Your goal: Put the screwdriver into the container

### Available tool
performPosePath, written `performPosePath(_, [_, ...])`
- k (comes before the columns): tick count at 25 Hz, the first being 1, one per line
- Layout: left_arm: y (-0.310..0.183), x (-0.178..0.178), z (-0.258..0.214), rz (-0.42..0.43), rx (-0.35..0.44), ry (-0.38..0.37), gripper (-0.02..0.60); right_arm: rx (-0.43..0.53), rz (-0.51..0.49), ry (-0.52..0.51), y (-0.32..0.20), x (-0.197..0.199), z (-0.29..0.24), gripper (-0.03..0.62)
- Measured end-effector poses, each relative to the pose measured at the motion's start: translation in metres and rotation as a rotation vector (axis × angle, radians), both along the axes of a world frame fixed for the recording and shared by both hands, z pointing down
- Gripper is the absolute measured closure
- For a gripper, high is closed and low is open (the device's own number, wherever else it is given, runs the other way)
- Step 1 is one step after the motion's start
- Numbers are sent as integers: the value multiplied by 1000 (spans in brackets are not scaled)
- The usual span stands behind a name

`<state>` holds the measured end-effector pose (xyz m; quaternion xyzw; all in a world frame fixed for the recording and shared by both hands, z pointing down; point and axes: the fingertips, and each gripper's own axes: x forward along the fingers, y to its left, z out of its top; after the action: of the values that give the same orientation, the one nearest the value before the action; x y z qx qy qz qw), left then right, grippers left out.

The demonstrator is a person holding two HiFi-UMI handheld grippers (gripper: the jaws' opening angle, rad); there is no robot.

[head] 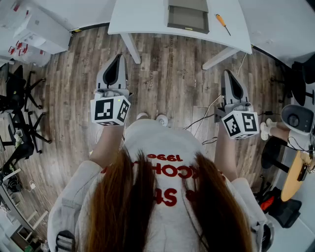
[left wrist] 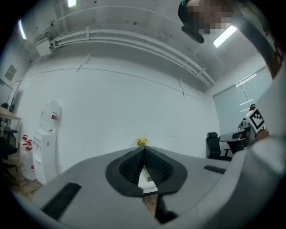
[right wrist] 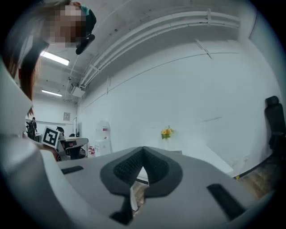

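Head view is showing the screwdriver [head: 222, 23] lying on the white table [head: 142, 15] at one o'clock, just right of the grey container [head: 188, 18] at twelve. Both tongs are sitting closed on nothing: the left gripper [head: 118, 58] at ten and the right gripper [head: 229, 74] at two, each well short of the table. The slim tool is risking a roll if jaws are pinching off-centre, and the container's depth is looking unclear from here, so a drop may be bouncing out.
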<state>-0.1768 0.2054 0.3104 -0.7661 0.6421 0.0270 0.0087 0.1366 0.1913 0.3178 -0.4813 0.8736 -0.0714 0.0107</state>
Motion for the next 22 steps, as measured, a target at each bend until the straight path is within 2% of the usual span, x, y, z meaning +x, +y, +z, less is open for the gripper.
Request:
performPosePath(6, [8,4,-2,6,3,-8,575,26,-51,7,6,-11,-11,592])
performPosePath(14, [6,3,-1,-4,-13,-16,575,23,-65,-69,3,-13,-17,591])
performPosePath(22, [-27,-12,1,-19,-2,0,575,-13,-73,-96,-25,-26,-11,591])
